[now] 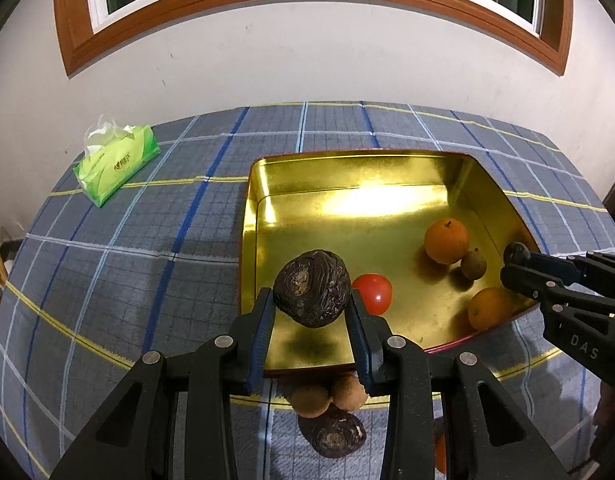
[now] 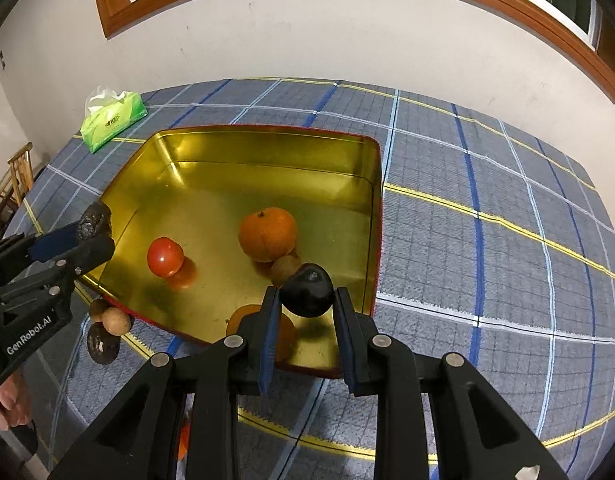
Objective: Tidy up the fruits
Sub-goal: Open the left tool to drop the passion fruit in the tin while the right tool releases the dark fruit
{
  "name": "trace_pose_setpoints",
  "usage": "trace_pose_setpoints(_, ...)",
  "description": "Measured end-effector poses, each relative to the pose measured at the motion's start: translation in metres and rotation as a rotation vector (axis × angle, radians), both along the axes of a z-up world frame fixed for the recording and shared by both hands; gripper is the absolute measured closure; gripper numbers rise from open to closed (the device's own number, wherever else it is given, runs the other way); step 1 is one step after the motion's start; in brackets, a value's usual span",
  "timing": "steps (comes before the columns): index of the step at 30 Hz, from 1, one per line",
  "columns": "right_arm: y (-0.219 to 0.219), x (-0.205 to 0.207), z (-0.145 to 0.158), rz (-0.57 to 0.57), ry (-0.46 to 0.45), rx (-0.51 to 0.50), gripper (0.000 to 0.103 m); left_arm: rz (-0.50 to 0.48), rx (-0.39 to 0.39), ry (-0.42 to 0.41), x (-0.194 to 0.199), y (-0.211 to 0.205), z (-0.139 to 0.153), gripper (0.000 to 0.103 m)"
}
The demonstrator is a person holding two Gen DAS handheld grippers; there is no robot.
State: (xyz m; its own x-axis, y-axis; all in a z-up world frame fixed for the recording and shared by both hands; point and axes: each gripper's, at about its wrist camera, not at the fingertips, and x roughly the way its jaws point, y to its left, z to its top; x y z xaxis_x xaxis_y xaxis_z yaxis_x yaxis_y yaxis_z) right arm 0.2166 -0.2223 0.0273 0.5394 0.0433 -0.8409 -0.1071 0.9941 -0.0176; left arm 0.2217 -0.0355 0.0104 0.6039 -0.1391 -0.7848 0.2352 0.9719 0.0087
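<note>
A gold metal tray (image 1: 347, 174) (image 2: 267, 152) sits on the checked tablecloth. In it lie a red tomato (image 1: 373, 293) (image 2: 164, 257), two oranges (image 1: 446, 239) (image 2: 267, 233), (image 1: 489, 307) and a small brown fruit (image 1: 473, 264) (image 2: 284, 270). My left gripper (image 1: 312, 300) is shut on a dark wrinkled fruit (image 1: 312, 288) (image 2: 93, 216) above the tray's near left edge. My right gripper (image 2: 306, 294) is shut on a smooth dark fruit (image 2: 307, 289) (image 1: 515, 251) over the tray's near right corner.
In front of the tray lie two tan round fruits (image 1: 327, 396) (image 2: 113, 320), another dark wrinkled fruit (image 1: 333, 434) (image 2: 102, 345) and a part-hidden orange fruit (image 1: 440, 452). A green tissue pack (image 1: 115, 164) (image 2: 113, 120) lies at the table's far left. A white wall stands behind.
</note>
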Motion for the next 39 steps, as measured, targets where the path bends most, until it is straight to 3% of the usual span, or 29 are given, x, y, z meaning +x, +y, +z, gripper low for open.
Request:
trace_pose_setpoints(18,0.001,0.007,-0.007,-0.004,0.012,0.004,0.077,-0.002,0.013,0.024,0.008,-0.006,-0.014,0.066)
trace_pose_setpoints(24,0.004,0.008,-0.006,0.009,0.009,0.004,0.069,0.013,0.014,0.026,0.01,-0.005,-0.016,0.065)
trace_pose_setpoints(39,0.008,-0.025,0.018,0.016,-0.04,0.025,0.068,0.019,0.034,-0.018,-0.021,-0.001,0.004,0.064)
